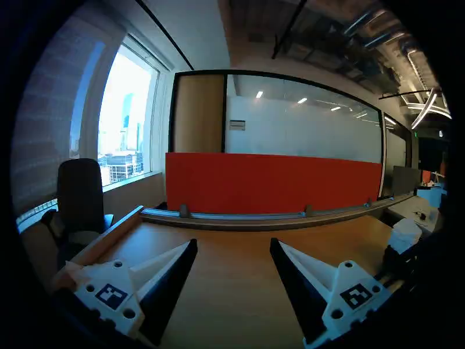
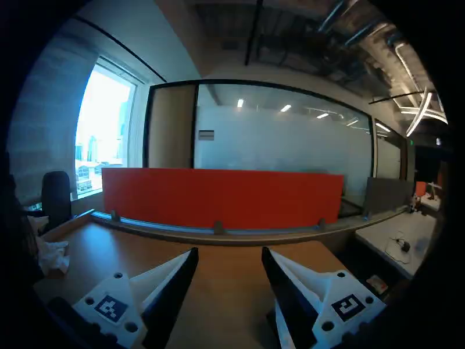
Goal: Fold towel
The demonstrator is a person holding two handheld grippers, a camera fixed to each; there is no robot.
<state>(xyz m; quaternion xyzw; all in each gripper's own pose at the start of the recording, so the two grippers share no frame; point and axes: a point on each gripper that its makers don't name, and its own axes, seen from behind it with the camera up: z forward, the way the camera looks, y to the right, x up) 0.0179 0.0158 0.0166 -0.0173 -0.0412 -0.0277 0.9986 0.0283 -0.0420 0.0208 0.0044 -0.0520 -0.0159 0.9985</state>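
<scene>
The left gripper (image 1: 233, 243) has its two fingers (image 1: 168, 273) spread wide. A broad strip of bare wood shows between the tips, and neither finger holds or touches anything. It is over a wooden desk (image 1: 232, 302) and points along it toward a red panel (image 1: 273, 183) that stands straight ahead at the desk's far edge. Off to this gripper's right, past its right finger, a white bunched shape (image 1: 404, 234) sits at the desk's side; it is too near the rim of the view to tell whether it is cloth. To the gripper's left are a black chair (image 1: 81, 195) and, beyond it, a bright window (image 1: 125, 136). The right gripper (image 2: 229, 251) is likewise spread open, with desk wood showing in the gap and nothing between or against its fingers. It faces the same red panel. The towel (image 2: 53, 257), white and crumpled, lies on the desk well off to this gripper's left, beyond its left finger and apart from it. To the right gripper's right, past the wooden desk's end, stands a lower white table (image 2: 401, 238) carrying a few small items.
</scene>
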